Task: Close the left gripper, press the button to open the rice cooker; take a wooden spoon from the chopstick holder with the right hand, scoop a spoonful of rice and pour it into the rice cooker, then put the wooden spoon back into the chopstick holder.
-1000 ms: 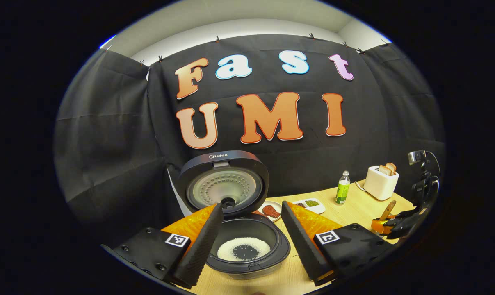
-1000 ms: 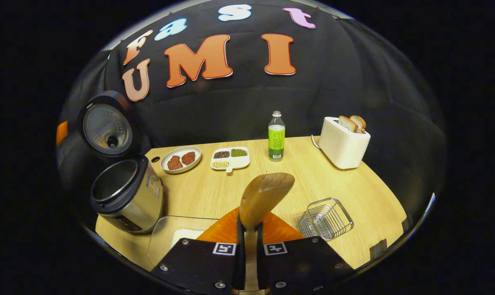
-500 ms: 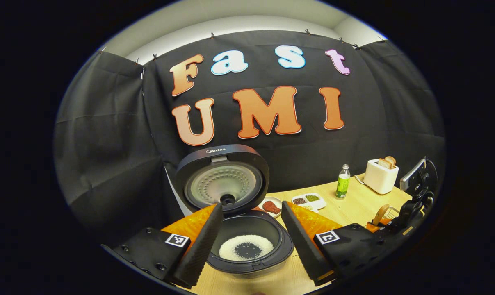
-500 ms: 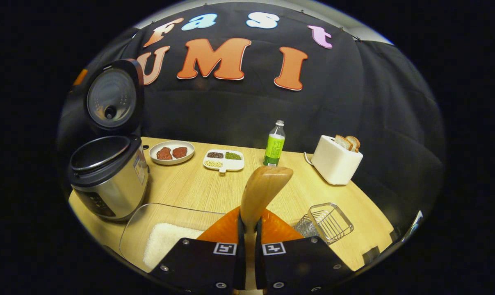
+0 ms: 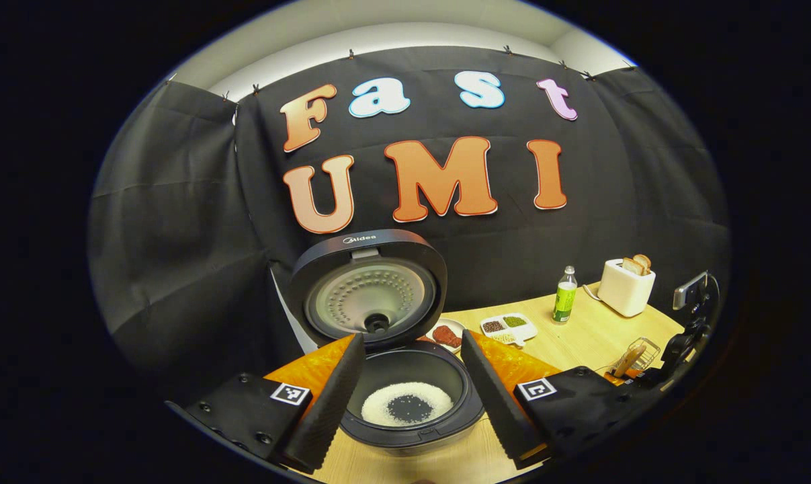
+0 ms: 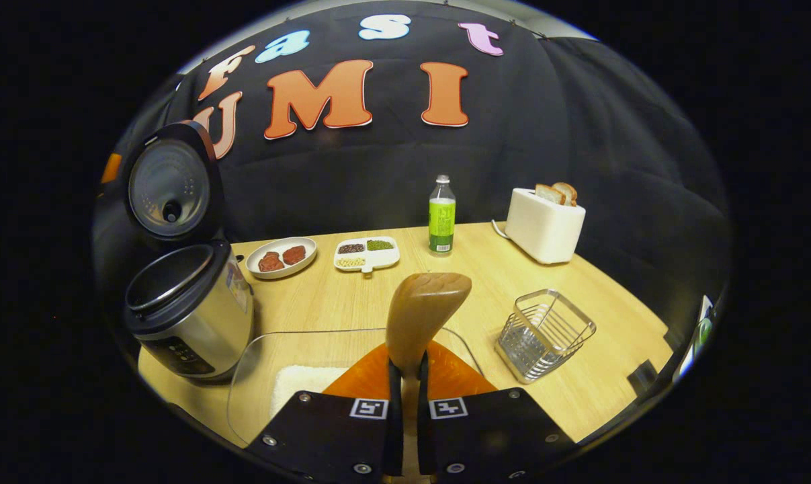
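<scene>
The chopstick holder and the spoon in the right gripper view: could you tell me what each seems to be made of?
The chopstick holder looks like shiny metal wire: thin silvery bars, see-through sides. The wooden spoon looks like smooth, satin-finished wood: warm brown with faint grain.

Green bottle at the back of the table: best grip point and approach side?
Take the green bottle around its labelled body, coming in level from the front. It stands upright and apart from the divided dish and the toaster, so both flanks look open to the fingers. The cap end looks narrow and likely less steady.
</scene>
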`<state>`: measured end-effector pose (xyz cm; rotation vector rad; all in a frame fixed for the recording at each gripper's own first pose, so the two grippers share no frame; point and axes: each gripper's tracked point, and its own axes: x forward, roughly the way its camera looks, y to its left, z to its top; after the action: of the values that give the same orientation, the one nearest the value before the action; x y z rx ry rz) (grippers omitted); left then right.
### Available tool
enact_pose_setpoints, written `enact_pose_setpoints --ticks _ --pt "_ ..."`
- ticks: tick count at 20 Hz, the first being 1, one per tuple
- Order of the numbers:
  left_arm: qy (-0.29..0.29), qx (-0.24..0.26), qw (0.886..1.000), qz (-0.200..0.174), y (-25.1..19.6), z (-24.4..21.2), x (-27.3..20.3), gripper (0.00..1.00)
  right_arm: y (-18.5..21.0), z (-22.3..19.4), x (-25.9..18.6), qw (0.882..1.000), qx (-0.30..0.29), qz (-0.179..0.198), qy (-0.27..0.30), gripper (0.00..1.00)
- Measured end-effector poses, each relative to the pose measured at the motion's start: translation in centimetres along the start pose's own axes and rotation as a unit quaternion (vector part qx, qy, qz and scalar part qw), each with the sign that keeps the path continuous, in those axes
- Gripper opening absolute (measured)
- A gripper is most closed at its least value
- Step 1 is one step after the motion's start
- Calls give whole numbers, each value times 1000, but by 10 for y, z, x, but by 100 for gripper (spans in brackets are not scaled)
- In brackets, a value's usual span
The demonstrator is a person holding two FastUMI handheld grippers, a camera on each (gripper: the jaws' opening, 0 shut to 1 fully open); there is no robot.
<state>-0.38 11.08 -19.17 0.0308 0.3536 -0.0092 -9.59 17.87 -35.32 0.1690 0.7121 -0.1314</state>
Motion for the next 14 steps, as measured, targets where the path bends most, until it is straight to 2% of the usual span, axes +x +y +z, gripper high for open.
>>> enact_pose_setpoints --ticks 4,9,11,14 --pt "5 2 1000 0 3 -4 -2 96 15 -2 -6 1000 19 17 13 8" --pt "17 1 1000 6 13 -13 -4 96 24 -4 -5 996 81 22 40 8" --pt "21 2 1000 7 15 -16 -4 96 23 -7 -5 992 113 23 53 8" --pt "26 2 1000 5 16 -20 -5 96 16 -11 -2 979 188 17 75 8"
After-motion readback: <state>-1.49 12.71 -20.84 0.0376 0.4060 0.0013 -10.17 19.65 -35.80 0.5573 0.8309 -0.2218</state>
